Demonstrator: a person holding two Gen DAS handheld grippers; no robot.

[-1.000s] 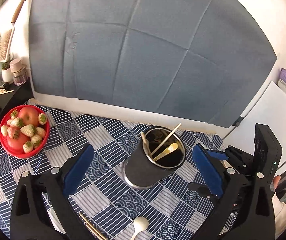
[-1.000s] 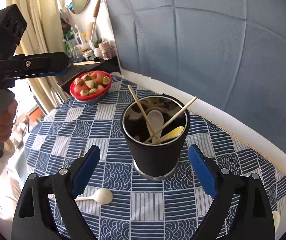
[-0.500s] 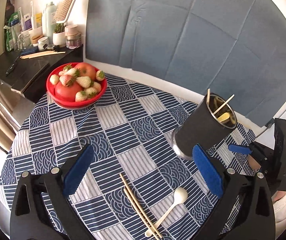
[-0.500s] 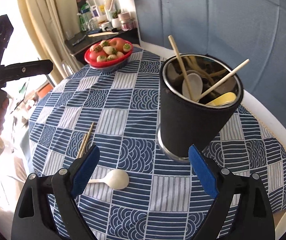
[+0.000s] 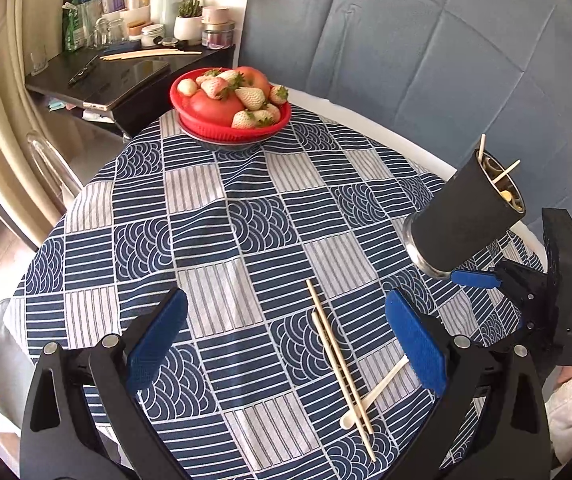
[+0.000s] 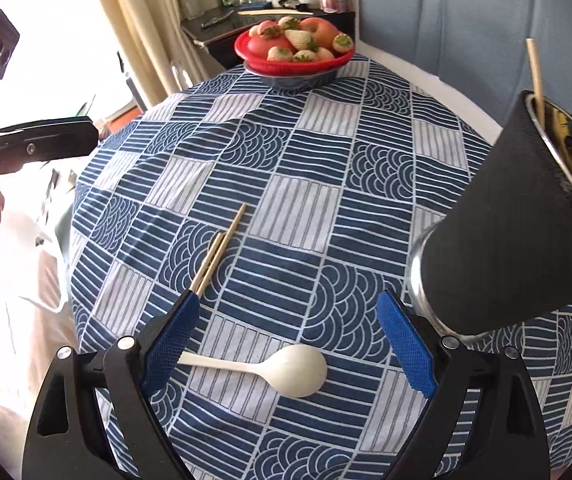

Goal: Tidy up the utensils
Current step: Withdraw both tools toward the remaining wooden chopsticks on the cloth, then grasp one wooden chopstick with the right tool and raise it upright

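Mid-sort on a blue patchwork tablecloth point(image 5: 214, 216): black utensil holder point(image 5: 465, 216) standing at the right side of the table, already loaded with chopsticks and spoons poking above its rim. Still loose on the cloth: a pair of wooden chopsticks point(image 5: 339, 368) lying side by side, and a white spoon point(image 6: 286, 368) crossing under their near ends in the left wrist view.

Step in hand, by the look of it: lining up for the next pickup. Right gripper point(image 6: 286, 344) poised low over the spoon, jaws spread wide and holding nothing, bowl of the spoon between the blue pads, handle running off under the left pad; contact with the cloth or spoon not clear from this angle. Left gripper point(image 5: 286, 340) likewise wide apart and empty, framing the chopsticks from above, touching none of them.

Next move likely to call for a descent and a squeeze across the spoon, a shallow, slippery shape lying flat on soft cloth, then a lift and tilt into the holder just beside the right pad. Chopsticks close enough to the spoon's handle to be nudged in the process.

Red bowl of strawberries and tomatoes point(image 5: 230, 106) at the far edge of the table, well apart from the work.
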